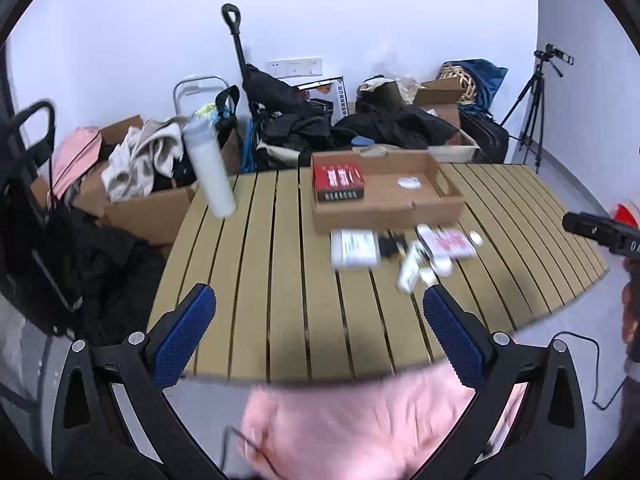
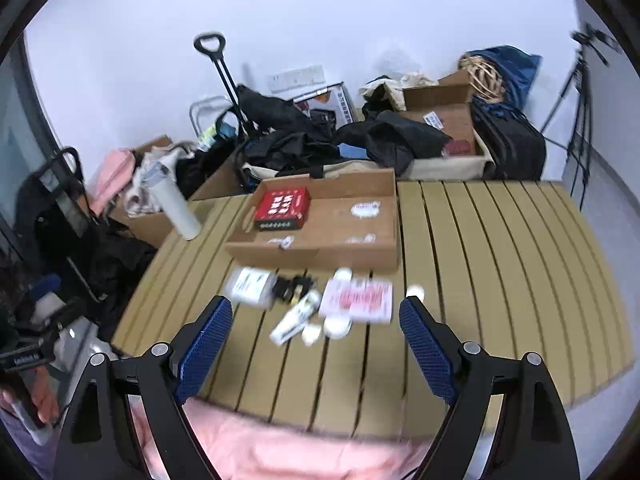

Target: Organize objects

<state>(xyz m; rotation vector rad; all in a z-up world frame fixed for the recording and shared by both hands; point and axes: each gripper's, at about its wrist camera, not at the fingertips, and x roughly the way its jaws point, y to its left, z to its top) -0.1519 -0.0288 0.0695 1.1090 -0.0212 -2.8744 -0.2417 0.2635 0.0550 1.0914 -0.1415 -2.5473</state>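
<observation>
Clutter, i.e. the loose items to sort, sits mid-table (image 2: pixel 500 248), just on the near side of the tray (image 2: pixel 340 254), a shallow cardboard one.

Tray: already holds a red box (image 2: pixel 283 207) at its far-left corner, plus a couple of small white bits, too blurred to name. Tall white bottle (image 2: pixel 176 210) stands apart at the table's left edge, approx 10 o'clock from the right gripper.

Key relation: the pile lies straight ahead of the right gripper (image 2: pixel 316 344), 12 o'clock, betw its two pads in that view. From the left gripper (image 1: pixel 320 320) the same pile is at approx 1 o'clock, off twd its right pad. So my read is the right hand is better lined up; which is nearer I can't tell.

Pile, big to small:
- pink-white packet (image 2: pixel 358 300), flat, long axis running 9-to-3.
- white box (image 2: pixel 252 286), left end of the pile.
- white tube (image 2: pixel 294 318), long axis 7-to-1, slanted across the slats, so the jaws prob need a roll to span it.
- black clump (image 2: pixel 292 286), can't say what.
- small white rounds (image 2: pixel 338 326) near the tube.

Both grippers: jaws wide apart, nothing betw the pads, neither touching anything.

Writing: red box has white characters on its top and front edge, not legible. Packet and tube print is motion-smeared. No brand readable.
</observation>
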